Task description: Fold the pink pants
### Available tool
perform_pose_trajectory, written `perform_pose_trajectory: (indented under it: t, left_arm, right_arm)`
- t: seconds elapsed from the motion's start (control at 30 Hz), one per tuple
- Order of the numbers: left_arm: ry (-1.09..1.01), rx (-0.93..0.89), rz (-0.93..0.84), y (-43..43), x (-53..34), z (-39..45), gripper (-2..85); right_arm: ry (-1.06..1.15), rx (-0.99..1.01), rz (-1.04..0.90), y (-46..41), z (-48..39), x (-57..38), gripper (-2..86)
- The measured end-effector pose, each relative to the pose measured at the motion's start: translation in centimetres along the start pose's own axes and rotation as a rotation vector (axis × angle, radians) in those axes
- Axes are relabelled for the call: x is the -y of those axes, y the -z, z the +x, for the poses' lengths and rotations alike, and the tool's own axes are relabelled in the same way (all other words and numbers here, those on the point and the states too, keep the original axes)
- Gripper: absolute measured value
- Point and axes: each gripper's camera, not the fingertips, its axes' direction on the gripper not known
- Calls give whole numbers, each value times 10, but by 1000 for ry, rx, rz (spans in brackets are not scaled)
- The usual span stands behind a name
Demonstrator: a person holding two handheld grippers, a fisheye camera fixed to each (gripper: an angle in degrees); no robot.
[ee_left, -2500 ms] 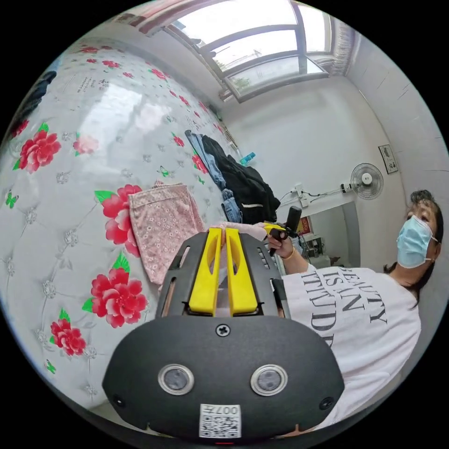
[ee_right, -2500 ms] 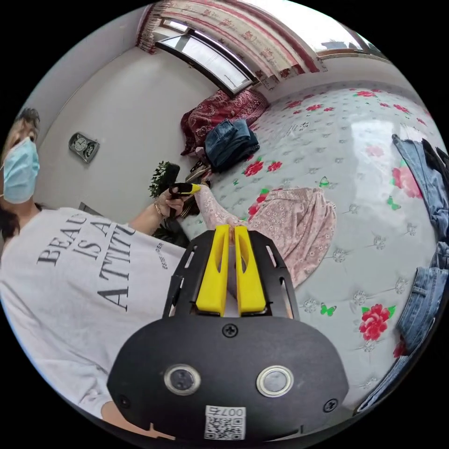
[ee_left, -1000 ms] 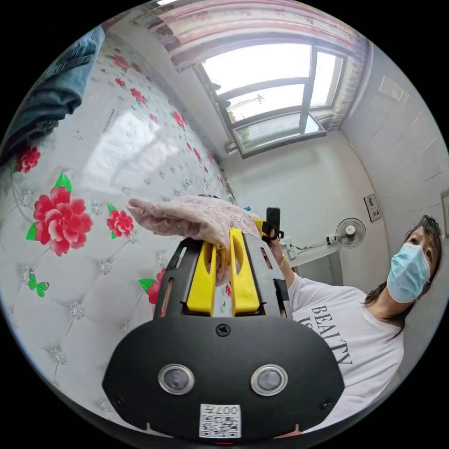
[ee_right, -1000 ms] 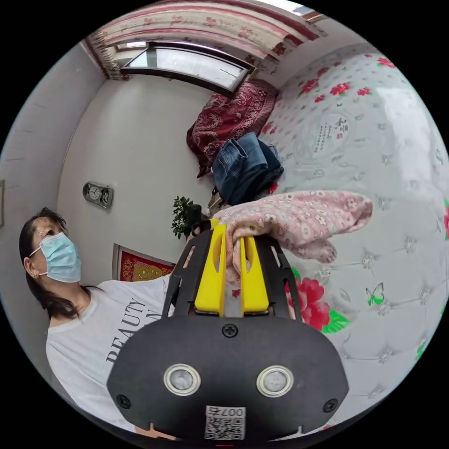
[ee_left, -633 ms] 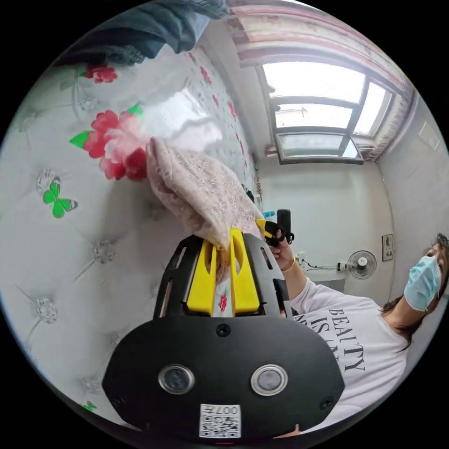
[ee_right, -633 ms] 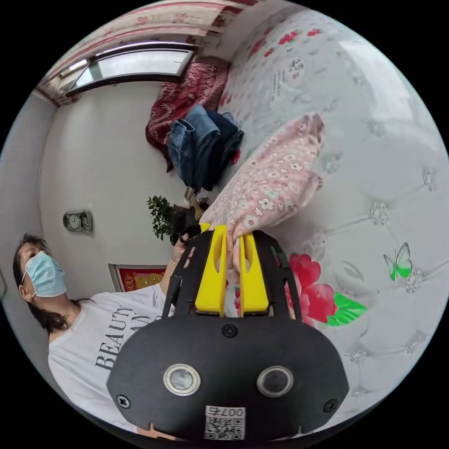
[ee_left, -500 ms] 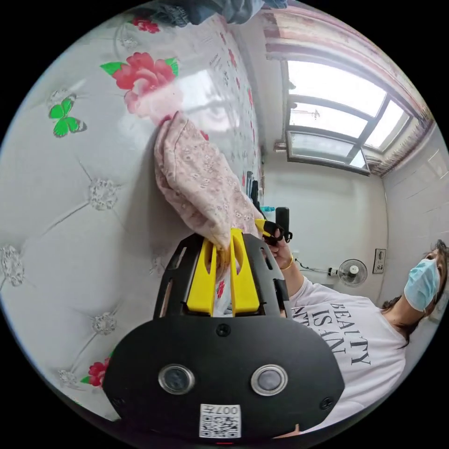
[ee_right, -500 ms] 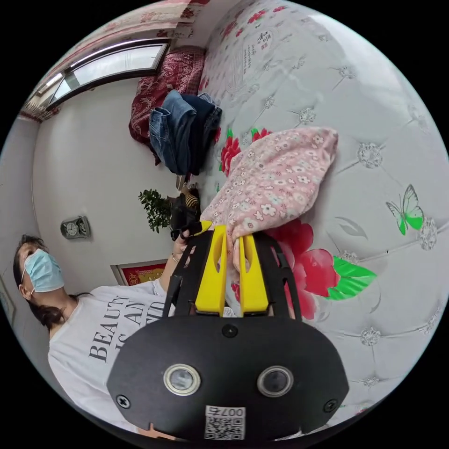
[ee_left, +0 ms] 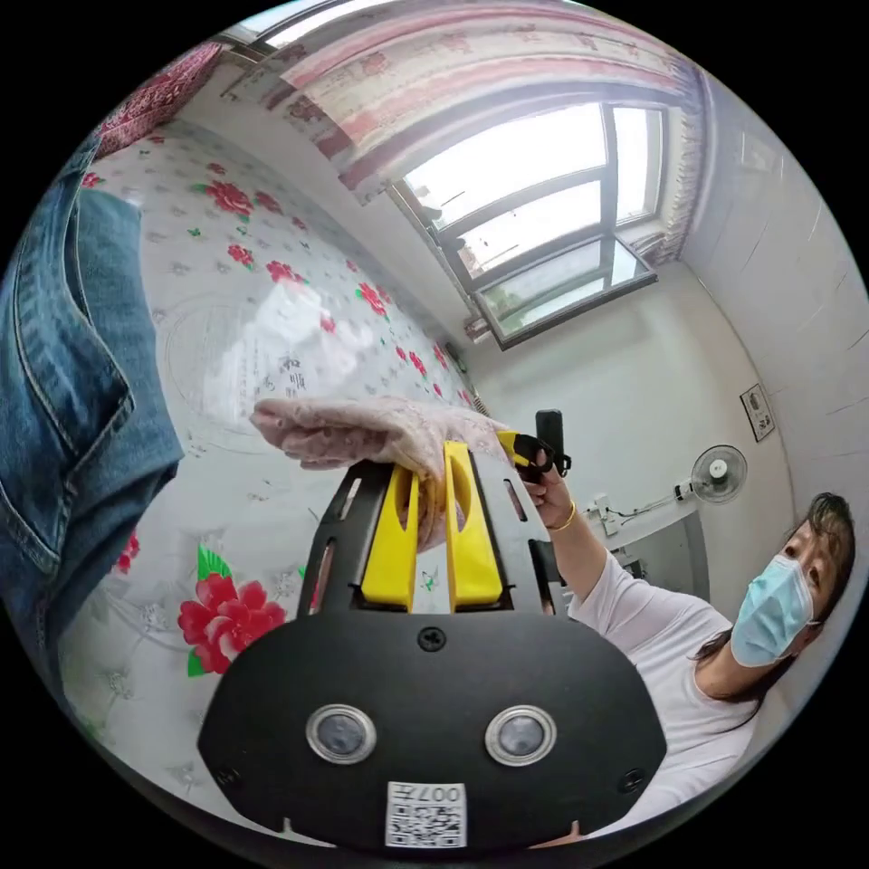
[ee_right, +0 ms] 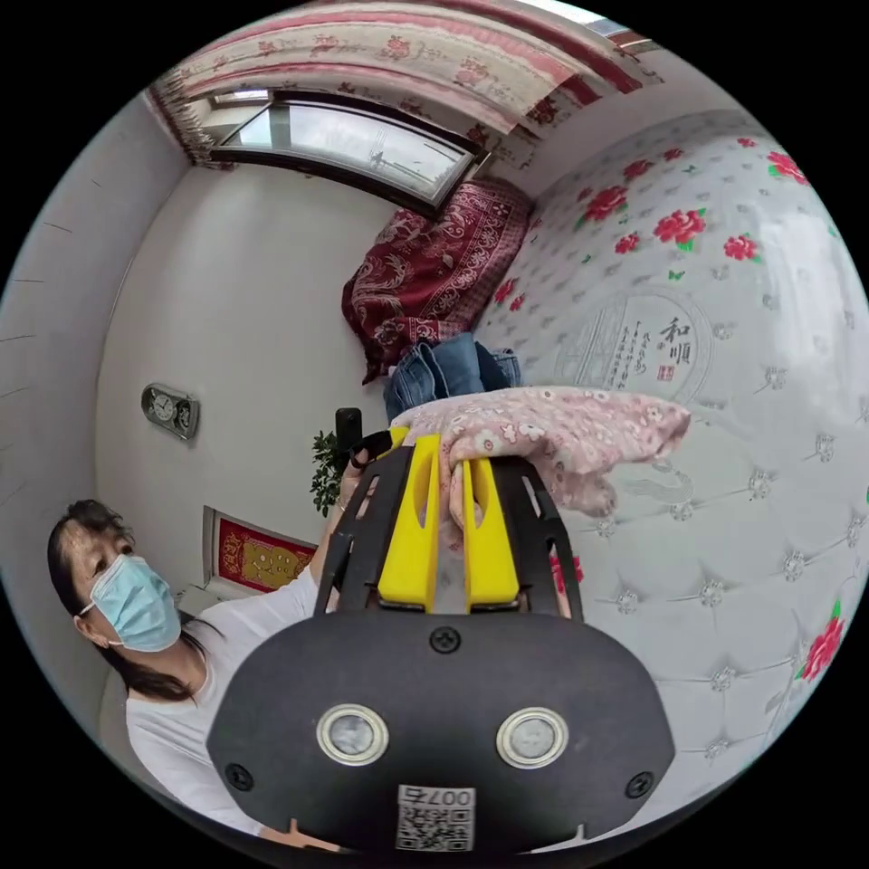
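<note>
The folded pink floral pants [ee_left: 362,432] hang in the air above the flowered bed cover [ee_left: 272,317]. My left gripper [ee_left: 432,457] is shut on one near corner of the bundle. In the right gripper view the same pink pants [ee_right: 561,425] stretch out ahead, and my right gripper [ee_right: 445,450] is shut on the other corner. Each view shows the opposite gripper, held in a hand: the right gripper [ee_left: 529,445] behind the cloth, the left gripper [ee_right: 367,444] beside it. The far end of the pants droops free.
Folded blue jeans [ee_left: 63,380] lie close at the left of the left gripper view; the same jeans stack [ee_right: 448,371] sits before a dark red blanket [ee_right: 434,262]. A person in a white shirt [ee_left: 679,670] stands at the bed's edge. A window [ee_left: 534,217] is on the wall.
The pants have been lifted off the bed cover and carried, folded, toward the jeans stack. Both grippers stay shut on the cloth. The views have rolled back level.
</note>
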Motion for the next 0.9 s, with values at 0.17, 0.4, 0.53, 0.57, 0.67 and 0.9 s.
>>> perform_pose_trajectory:
  t: [0.17, 0.4, 0.53, 0.57, 0.67, 0.9]
  left_arm:
    - [229, 228, -29, -46, 16, -46, 77]
    - [150, 432, -144, -93, -165, -53, 107]
    - [110, 538, -316, -122, -320, -7, 82]
    - [109, 551, -347, -127, -338, 1, 80]
    - [26, 675, -460, -153, -405, 49, 62]
    - [-150, 887, -630, -213, -433, 92, 79]
  right_arm:
    - [-154, -203, 110, -57, 45, 33, 25]
    - [-158, -448, -94, -138, 103, -133, 50]
    - [-162, -601, -140, -126, 72, -296, 59]
    - [-180, -619, -128, -117, 67, -316, 60]
    - [-303, -806, -7, -53, 37, -393, 68]
    - [-530, -1390, 489, 118, -53, -490, 88]
